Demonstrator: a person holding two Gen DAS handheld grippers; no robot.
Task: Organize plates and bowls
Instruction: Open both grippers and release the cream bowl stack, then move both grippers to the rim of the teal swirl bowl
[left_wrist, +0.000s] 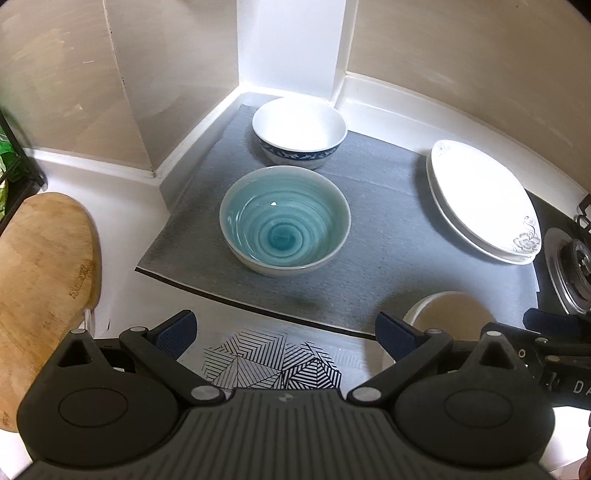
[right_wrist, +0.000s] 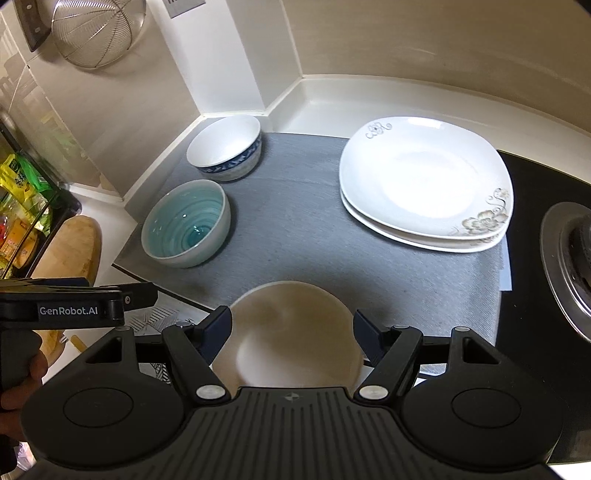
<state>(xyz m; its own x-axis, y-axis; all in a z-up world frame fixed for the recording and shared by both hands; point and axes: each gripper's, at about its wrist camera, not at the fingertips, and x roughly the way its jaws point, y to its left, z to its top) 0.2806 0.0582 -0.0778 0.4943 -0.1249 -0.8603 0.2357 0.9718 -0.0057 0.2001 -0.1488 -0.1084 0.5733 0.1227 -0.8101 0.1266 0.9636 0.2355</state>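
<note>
We hover 2 grippers over a grey mat (right_wrist: 295, 229) set with 3 bowls and 2 stacked plates (right_wrist: 424, 177). The right gripper (right_wrist: 291, 332) stands apart and empty above the cream bowl (right_wrist: 291, 332) at the mat's near edge; the left gripper (left_wrist: 286, 332) is likewise spread, holding nothing. Our judgement: pinch the cream bowl's rim squarely, then nest it gently into the teal bowl (left_wrist: 284, 221), clear of the blue-banded bowl (left_wrist: 299, 129).

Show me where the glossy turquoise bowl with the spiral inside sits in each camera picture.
Left wrist view: the turquoise spiral bowl sits at the centre, on the grey mat.
Right wrist view: the same bowl sits left of centre.
Shared landmark: the white bowl with a blue patterned band, just behind it in both.
</note>
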